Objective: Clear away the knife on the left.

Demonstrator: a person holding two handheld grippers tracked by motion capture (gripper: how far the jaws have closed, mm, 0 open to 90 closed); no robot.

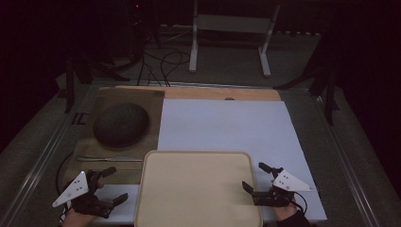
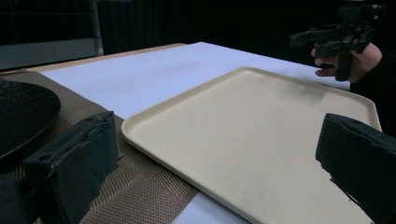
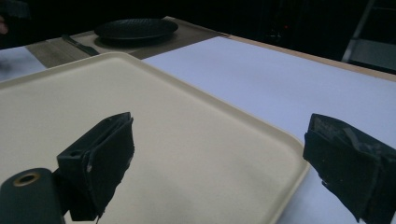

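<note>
Standing wide apart, the jaws of the left tool (image 1: pixel 112 185) grip nothing; it hovers just beside the left edge of the beige tray (image 1: pixel 198 189), above a brown mat (image 1: pixel 106 163). The right tool (image 1: pixel 259 178) is likewise spread and empty, just beside the tray's right edge, over the white sheet (image 1: pixel 222 125). Each hand enters from the desk's near edge, jaws angled inward toward the tray. A dark plate (image 1: pixel 121 124) sits on the mat, with a knife (image 1: pixel 111 159) between plate and left tool.
</note>
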